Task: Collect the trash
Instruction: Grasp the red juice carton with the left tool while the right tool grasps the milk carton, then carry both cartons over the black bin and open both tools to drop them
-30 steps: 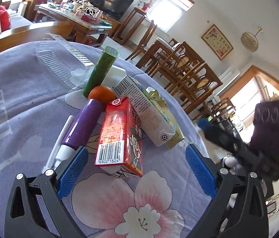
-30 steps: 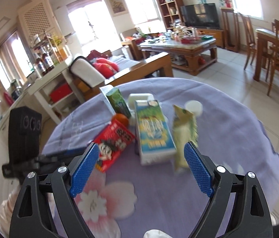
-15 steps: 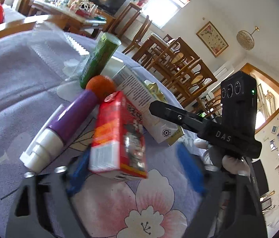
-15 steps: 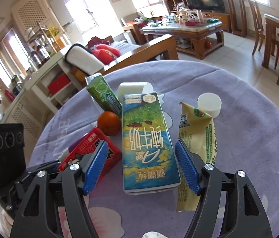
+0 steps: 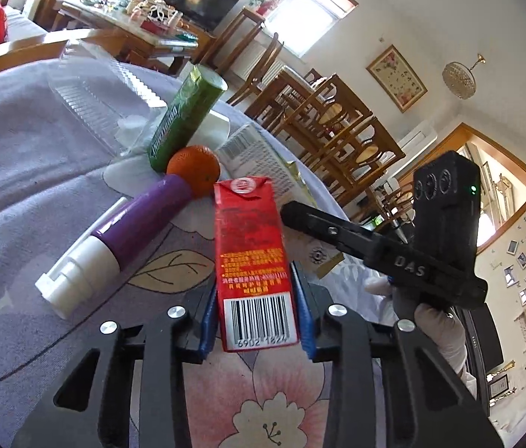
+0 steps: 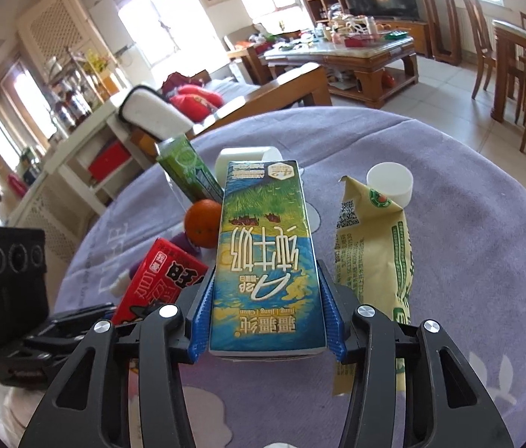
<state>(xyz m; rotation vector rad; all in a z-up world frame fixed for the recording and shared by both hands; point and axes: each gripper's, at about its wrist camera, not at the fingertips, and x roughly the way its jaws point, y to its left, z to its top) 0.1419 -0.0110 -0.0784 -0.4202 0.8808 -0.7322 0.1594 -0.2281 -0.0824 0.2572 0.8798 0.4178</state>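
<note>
A red drink carton (image 5: 249,231) lies end-on between the blue pads of my left gripper (image 5: 254,280), whose jaws are closing and touch both its sides. In the right wrist view a blue-green milk carton (image 6: 263,224) lies between the pads of my right gripper (image 6: 265,268), which is also closing, pads against its sides. Both cartons rest on the purple flowered tablecloth (image 6: 468,242). The red carton (image 6: 158,280) also shows just left of the milk carton.
Left of the red carton lie a purple tube (image 5: 143,220), an orange (image 5: 193,166), a green can (image 5: 184,119) and a clear plastic tray (image 5: 95,93). A yellow wrapper (image 6: 374,246) and white cap (image 6: 389,184) lie right of the milk carton. The round table's edge curves behind.
Both grippers have narrowed from wide open onto their cartons. The red carton has turned end-on between the left pads. The right gripper came forward and down onto the milk carton.
</note>
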